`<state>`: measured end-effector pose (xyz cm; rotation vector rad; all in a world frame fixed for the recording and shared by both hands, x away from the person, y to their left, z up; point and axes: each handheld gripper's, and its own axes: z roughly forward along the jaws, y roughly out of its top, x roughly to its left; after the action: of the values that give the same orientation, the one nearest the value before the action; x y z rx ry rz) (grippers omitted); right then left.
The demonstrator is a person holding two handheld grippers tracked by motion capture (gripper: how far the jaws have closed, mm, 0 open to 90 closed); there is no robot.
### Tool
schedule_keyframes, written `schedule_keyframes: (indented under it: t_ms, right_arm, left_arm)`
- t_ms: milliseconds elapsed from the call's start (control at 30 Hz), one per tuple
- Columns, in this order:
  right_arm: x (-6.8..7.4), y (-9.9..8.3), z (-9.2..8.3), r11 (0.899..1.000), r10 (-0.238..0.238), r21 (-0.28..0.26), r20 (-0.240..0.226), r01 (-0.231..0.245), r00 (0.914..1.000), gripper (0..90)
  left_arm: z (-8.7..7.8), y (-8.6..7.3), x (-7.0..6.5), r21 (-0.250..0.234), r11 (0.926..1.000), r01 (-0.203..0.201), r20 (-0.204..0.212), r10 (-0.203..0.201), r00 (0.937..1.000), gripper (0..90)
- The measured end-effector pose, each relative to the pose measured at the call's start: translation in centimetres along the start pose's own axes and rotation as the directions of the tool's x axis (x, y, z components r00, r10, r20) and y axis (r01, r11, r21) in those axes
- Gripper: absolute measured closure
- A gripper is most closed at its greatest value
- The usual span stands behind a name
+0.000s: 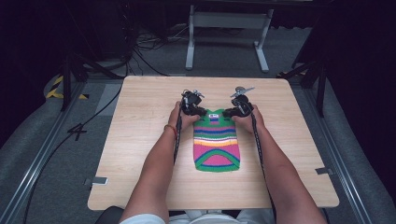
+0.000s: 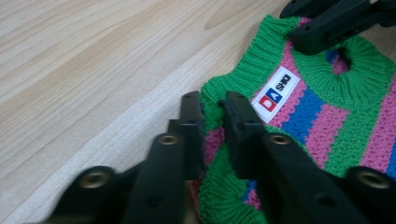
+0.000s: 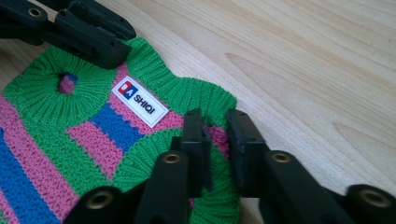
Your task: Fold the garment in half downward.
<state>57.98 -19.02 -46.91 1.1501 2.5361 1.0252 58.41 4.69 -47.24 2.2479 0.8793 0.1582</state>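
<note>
High view: a small striped knitted sweater (image 1: 216,140) lies flat at the middle of the tabletop (image 1: 140,140), collar end away from the person, hem toward them. Left gripper (image 1: 196,110) sits at the sweater's far left corner, right gripper (image 1: 232,111) at its far right corner; a hand wraps each one.

Left gripper view: jaws clenched on the green ribbed edge beside the white label (image 2: 275,94). Right gripper view: jaws likewise pinch a fold of green ribbing near the label.

Judgement: gripping both shoulder corners at once keeps the fabric spread and level, most likely so the sweater can be lifted, pulled straight or folded toward the hem.
</note>
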Motion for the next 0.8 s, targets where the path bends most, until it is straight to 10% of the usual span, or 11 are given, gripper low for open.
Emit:
schedule_keyframes:
  t_ms: [300, 800]
  right_arm:
    - [0.3, 0.3, -0.3, 0.999, -0.021, -0.037, 0.013, 0.022, 0.9997, 83.7]
    - [0.8, 2.7, -3.6, 0.969, -0.089, -0.226, 0.034, 0.095, 0.9954, 83.7]
  left_arm:
    - [-0.8, 0.8, -0.7, -0.019, 0.9991, -0.037, -0.09, 0.036, 0.9953, 83.0]
    - [-4.9, 3.2, -1.3, -0.121, 0.984, -0.131, -0.193, 0.106, 0.9754, 82.6]
